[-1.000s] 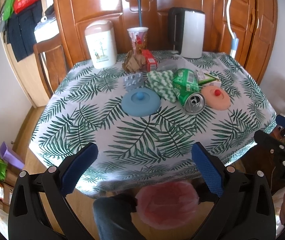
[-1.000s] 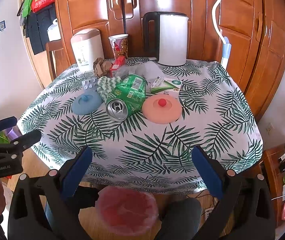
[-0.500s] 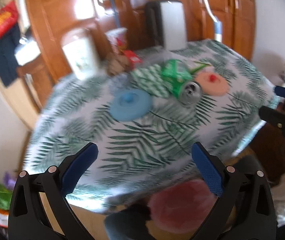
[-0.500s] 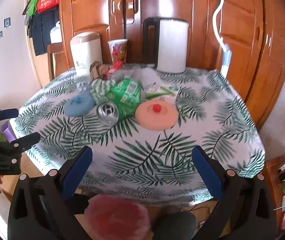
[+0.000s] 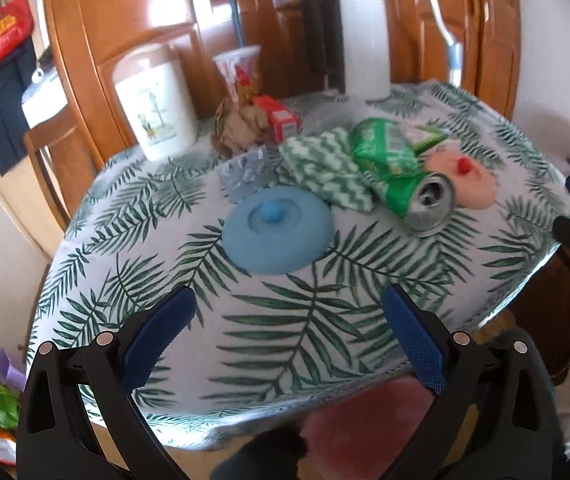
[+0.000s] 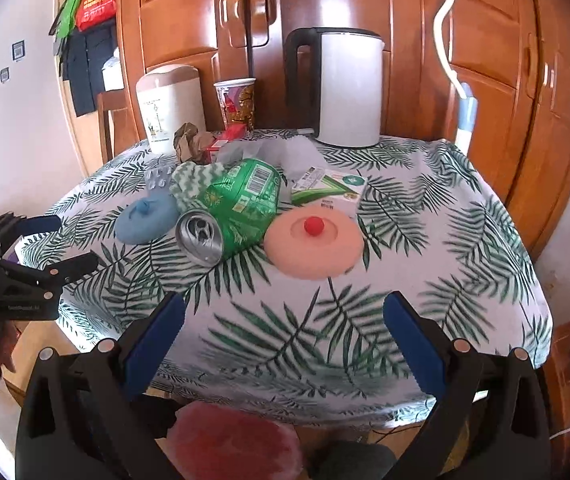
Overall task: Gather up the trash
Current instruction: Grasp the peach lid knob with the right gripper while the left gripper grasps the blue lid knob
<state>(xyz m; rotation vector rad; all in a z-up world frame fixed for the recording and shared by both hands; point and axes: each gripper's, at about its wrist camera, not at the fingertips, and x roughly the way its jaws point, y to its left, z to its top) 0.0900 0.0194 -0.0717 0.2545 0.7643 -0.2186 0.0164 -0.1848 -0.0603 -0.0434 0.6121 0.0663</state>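
Both grippers hang over the near edge of the round table with the palm-leaf tablecloth (image 6: 425, 240), and neither is touching anything. The left gripper (image 5: 289, 320) has its blue-padded fingers spread wide with nothing between them, and the right gripper (image 6: 285, 320) is splayed and empty too. In the right wrist view the trash sits bunched up around 12 o'clock from the right gripper: a crushed green aluminium can (image 6: 237, 212) lies on its side with its open silver top facing the camera, resting against a green-and-white zigzag cloth (image 6: 193, 178) at its 10 o'clock. A flat green-and-white cardboard box (image 6: 329, 186) lies just beside the can at 2 o'clock, and a silver blister pack of pills (image 6: 159, 178) sits at the cloth's 9 o'clock. Behind those, a crumpled brown paper wad (image 6: 189, 142) touches a small red carton (image 6: 225, 140), with some clear crinkled plastic (image 6: 281, 148) near them. A round blue silicone lid (image 6: 147, 216) sits at the can's 9 o'clock, a round peach silicone lid with a red knob (image 6: 313, 240) at its 3 o'clock. At the far edge stand a white electric kettle (image 6: 345, 88), a printed paper cup (image 6: 237, 104) and a white lidded canister (image 6: 169, 108). A pink-lined bin (image 6: 237, 440) shows below the table edge, at 6 o'clock.
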